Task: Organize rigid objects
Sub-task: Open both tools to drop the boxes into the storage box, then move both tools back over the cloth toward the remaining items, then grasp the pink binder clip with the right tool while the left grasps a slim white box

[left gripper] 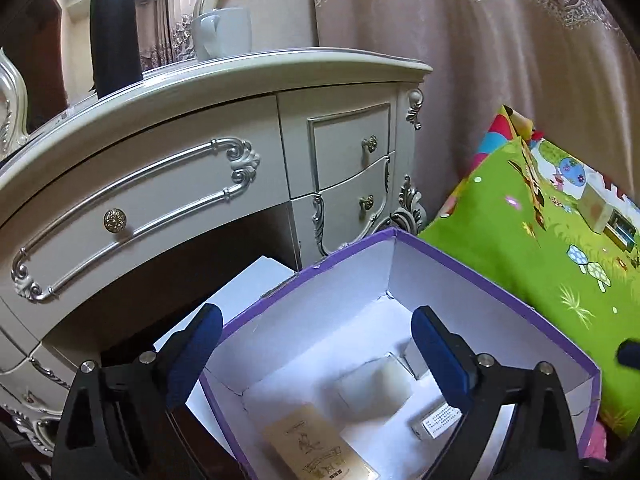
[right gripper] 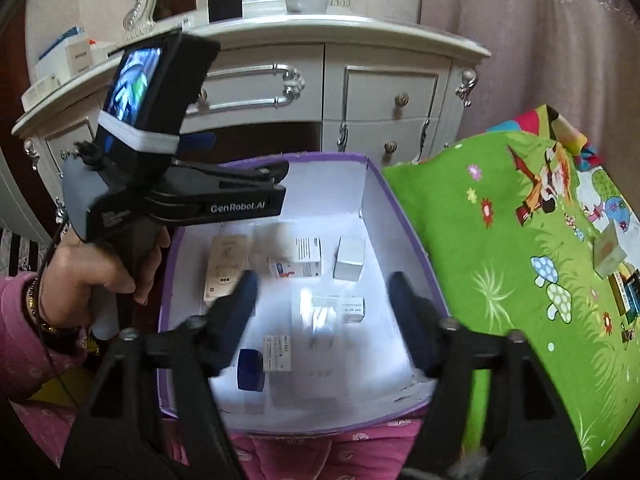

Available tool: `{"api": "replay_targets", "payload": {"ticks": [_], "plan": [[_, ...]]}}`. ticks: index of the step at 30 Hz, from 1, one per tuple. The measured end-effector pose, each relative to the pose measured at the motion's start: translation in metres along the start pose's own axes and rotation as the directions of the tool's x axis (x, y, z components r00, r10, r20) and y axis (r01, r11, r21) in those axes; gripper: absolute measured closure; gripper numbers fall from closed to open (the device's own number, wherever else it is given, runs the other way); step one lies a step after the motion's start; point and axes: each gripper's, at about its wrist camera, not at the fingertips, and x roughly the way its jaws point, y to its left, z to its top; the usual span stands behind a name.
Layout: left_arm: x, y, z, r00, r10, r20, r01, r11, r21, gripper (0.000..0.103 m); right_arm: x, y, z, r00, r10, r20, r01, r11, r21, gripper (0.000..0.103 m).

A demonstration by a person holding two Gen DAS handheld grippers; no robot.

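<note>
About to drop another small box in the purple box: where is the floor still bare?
Bare room lies at the near right of the purple box, between the red-lettered carton and the right wall, and along the near wall. The far row is crowded: tan card box, medicine carton, grey box. Near left holds the blue box.

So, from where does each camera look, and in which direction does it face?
Left wrist: sits on the left gripper, low over the purple box, facing the white dresser; only its open blue-padded fingers show.
Right wrist: sits on the right gripper, higher, looking down into the box; shows its open fingers, the left gripper and left hand.
Shared: box, beige carton, dresser, white mug, green mat.
</note>
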Motion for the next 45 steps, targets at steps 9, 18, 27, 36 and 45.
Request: {"api": "replay_targets", "payload": {"ticks": [9, 18, 27, 36, 45], "plan": [[-0.016, -0.041, 0.007, 0.973, -0.228, -0.018, 0.228, 0.974, -0.011, 0.001, -0.051, -0.055, -0.018, 0.980, -0.195, 0.032, 0.192, 0.979, 0.067, 0.015], [-0.020, -0.209, 0.005, 0.746, -0.593, -0.304, 0.653, 0.740, 0.161, 0.001, -0.116, -0.201, -0.132, 0.919, -0.362, -0.155, 0.388, 0.768, 0.509, 0.013], [0.030, -0.376, 0.004, 0.776, -0.496, -0.390, 0.626, 0.680, 0.381, 0.001, -0.110, -0.328, -0.163, 0.894, -0.382, -0.234, 0.442, 0.668, 0.598, 0.013], [0.054, -0.396, 0.010, 0.826, -0.451, -0.339, 0.558, 0.739, 0.377, 0.000, -0.036, -0.407, -0.126, 0.922, -0.297, -0.249, 0.386, 0.772, 0.506, 0.013], [0.056, -0.398, 0.010, 0.824, -0.456, -0.336, 0.560, 0.741, 0.369, 0.000, -0.052, -0.405, -0.137, 0.905, -0.374, -0.204, 0.426, 0.793, 0.435, 0.062]]}}
